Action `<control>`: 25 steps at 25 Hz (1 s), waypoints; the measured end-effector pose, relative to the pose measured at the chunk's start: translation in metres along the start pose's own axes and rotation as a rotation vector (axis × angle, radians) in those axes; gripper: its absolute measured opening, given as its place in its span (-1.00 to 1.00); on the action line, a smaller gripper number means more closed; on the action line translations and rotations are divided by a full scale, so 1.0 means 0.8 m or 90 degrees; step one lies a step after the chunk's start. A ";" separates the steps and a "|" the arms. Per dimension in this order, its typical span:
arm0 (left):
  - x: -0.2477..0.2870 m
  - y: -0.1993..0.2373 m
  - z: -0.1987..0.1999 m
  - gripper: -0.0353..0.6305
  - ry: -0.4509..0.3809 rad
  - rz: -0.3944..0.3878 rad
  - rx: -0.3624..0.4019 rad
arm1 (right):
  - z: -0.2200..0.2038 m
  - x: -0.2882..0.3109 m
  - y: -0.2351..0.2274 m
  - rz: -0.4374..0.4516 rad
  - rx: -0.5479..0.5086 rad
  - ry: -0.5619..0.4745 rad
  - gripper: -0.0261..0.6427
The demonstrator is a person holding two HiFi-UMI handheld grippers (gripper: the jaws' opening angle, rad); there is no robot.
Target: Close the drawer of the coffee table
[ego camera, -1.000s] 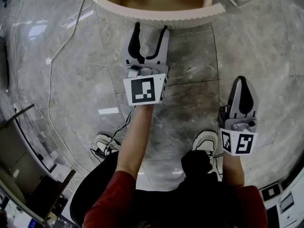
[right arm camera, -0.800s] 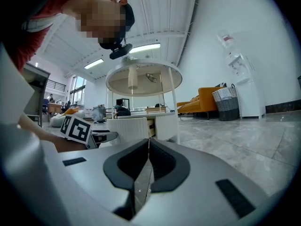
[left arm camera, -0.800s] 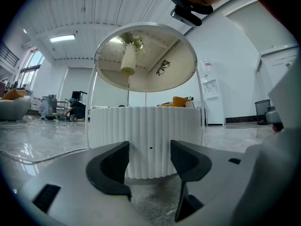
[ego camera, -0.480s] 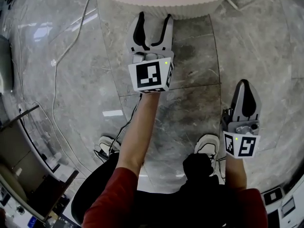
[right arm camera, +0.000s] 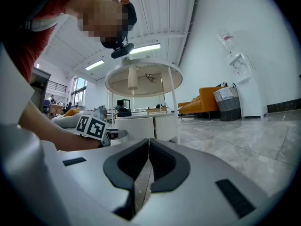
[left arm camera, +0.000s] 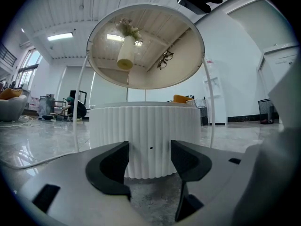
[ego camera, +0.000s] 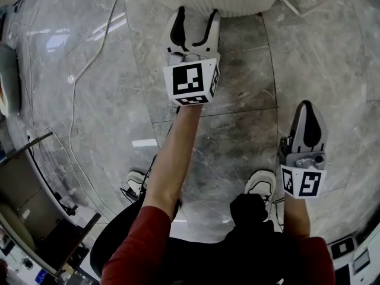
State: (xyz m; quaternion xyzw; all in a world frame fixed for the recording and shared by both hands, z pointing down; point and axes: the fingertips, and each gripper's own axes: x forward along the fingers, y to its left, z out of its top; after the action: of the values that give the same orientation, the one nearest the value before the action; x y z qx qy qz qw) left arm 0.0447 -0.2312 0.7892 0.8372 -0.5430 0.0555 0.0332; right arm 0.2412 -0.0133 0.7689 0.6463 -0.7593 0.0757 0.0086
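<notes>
The coffee table's ribbed white drawer front [ego camera: 231,5] curves across the top of the head view, and none of the drawer's wooden inside shows. My left gripper [ego camera: 195,22] is open, its fingertips at or touching that front. In the left gripper view the ribbed front [left arm camera: 146,135] fills the gap between the open jaws of the left gripper [left arm camera: 149,161], under the round glass tabletop [left arm camera: 146,46]. My right gripper [ego camera: 306,108] hangs shut over the floor, well back from the table. The right gripper [right arm camera: 148,147] holds nothing.
A pale cable [ego camera: 89,64] snakes over the grey marble floor at the left. The person's shoes [ego camera: 261,183] stand below the grippers. Dark furniture [ego camera: 35,218] fills the lower left corner. An orange sofa [right arm camera: 207,100] and a bin [right arm camera: 228,102] stand far off.
The left gripper has moved forward against the drawer front. The front has slid away toward the table, and the wooden inside is gone from view. The right gripper stayed about in place.
</notes>
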 end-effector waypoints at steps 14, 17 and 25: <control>0.022 0.003 0.003 -0.04 -0.006 0.004 -0.006 | 0.002 0.000 -0.002 -0.001 0.002 0.000 -0.85; 0.021 0.003 0.003 -0.04 -0.004 0.005 -0.005 | 0.002 0.001 -0.001 0.001 0.004 -0.001 -0.85; 0.007 0.000 -0.005 -0.04 0.003 -0.003 -0.005 | -0.002 0.003 0.009 0.006 0.006 0.008 -0.85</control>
State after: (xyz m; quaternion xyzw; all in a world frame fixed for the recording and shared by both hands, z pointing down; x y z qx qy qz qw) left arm 0.0470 -0.2359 0.7939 0.8384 -0.5409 0.0551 0.0380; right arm 0.2340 -0.0143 0.7697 0.6420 -0.7621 0.0830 0.0100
